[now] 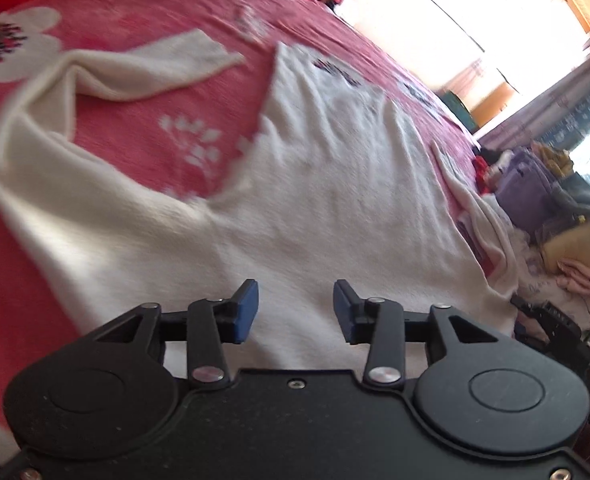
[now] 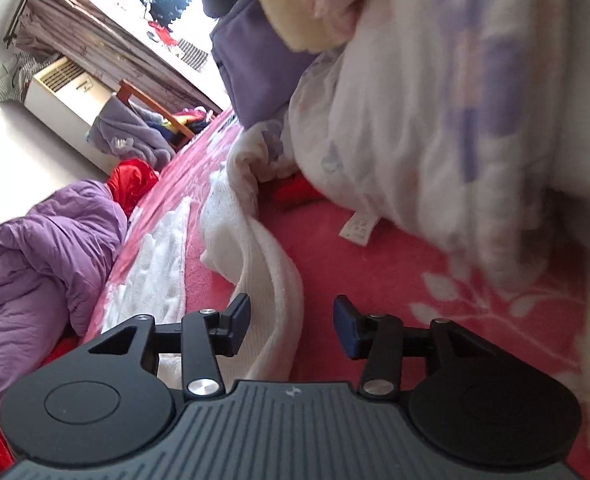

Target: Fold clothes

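A cream knitted sweater (image 1: 319,184) lies spread flat on the pink bed cover (image 1: 143,132), one sleeve (image 1: 107,76) bent out to the far left. My left gripper (image 1: 296,308) hovers open just above the sweater's near part, nothing between its blue pads. In the right wrist view, a folded edge of the cream sweater (image 2: 271,280) runs up from between the fingers. My right gripper (image 2: 291,328) is open beside that edge, over the pink cover (image 2: 395,264).
A heap of white and pale purple bedding (image 2: 435,100) lies right of the right gripper. A purple quilt (image 2: 43,248) and red cloth (image 2: 133,184) sit at the bed's left. Piled clothes (image 1: 551,208) lie beyond the bed edge. A bright window (image 1: 447,12) is behind.
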Action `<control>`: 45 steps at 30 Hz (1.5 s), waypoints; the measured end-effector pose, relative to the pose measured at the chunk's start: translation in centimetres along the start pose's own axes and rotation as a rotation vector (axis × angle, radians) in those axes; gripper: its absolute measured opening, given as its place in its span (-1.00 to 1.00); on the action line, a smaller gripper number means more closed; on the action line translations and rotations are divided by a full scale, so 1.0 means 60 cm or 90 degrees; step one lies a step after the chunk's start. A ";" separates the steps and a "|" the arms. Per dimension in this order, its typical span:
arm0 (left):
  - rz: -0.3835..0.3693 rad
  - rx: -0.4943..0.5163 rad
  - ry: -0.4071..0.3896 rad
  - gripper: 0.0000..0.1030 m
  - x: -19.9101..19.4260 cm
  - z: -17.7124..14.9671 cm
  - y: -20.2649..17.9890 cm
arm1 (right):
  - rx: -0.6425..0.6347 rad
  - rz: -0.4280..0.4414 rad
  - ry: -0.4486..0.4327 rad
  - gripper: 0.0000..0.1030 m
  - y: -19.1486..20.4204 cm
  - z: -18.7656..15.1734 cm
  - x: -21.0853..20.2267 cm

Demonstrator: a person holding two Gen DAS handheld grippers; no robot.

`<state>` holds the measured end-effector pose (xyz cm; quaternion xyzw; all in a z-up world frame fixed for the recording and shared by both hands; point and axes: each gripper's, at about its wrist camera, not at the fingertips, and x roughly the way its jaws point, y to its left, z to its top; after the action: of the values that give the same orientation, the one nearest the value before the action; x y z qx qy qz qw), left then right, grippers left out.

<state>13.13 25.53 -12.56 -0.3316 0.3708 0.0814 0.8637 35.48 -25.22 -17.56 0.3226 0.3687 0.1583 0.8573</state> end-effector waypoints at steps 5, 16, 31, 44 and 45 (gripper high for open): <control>0.064 -0.032 -0.068 -0.02 -0.067 0.031 0.070 | 0.009 -0.009 -0.044 -0.88 0.009 -0.008 -0.039; 0.140 -0.012 -0.158 0.01 -0.107 0.177 0.211 | 0.026 -0.019 -0.048 -0.80 -0.017 -0.041 -0.118; 0.089 0.096 -0.017 -0.05 0.082 0.290 0.207 | -0.047 0.072 0.023 -0.63 0.095 -0.114 -0.123; 0.058 0.108 -0.007 -0.87 0.103 0.315 0.208 | -0.030 0.061 -0.014 -0.46 0.103 -0.124 -0.141; 0.057 0.111 -0.045 -0.88 0.072 0.314 0.206 | -0.030 0.057 -0.017 -0.46 0.103 -0.124 -0.142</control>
<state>22.50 46.49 -12.35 -0.2351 0.3605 0.0992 0.8972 24.04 -21.73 -12.78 0.3204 0.3382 0.2008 0.8618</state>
